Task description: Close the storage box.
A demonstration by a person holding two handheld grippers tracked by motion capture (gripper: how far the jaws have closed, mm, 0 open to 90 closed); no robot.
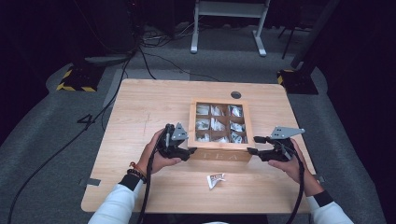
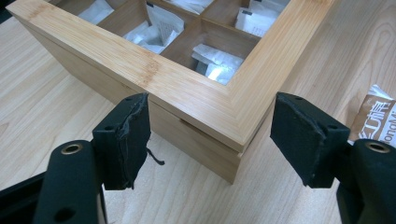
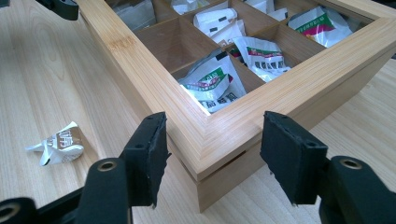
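A bamboo box [image 1: 219, 154] with a framed lid and a grid of compartments holding white sachets sits right of the table's middle. My left gripper [image 1: 190, 151] is at its near left corner; in the left gripper view that gripper [image 2: 210, 140] is open, its pads standing either side of the box [image 2: 201, 93] corner, the right pad clearly apart from the wood. My right gripper [image 1: 253, 145] is at the near right corner; in the right gripper view the gripper [image 3: 212, 154] is open astride the box [image 3: 224, 126] corner, not pressing on it.
A crumpled brown-and-white sachet [image 1: 215, 180] lies loose on the table in front of the box, and appears as the sachet [image 3: 58, 142] and the sachet [image 2: 376, 116] in the gripper views. A cable hole [image 1: 236, 94] sits behind the box. Cables and a white desk frame [image 1: 229, 18] lie on the floor beyond.
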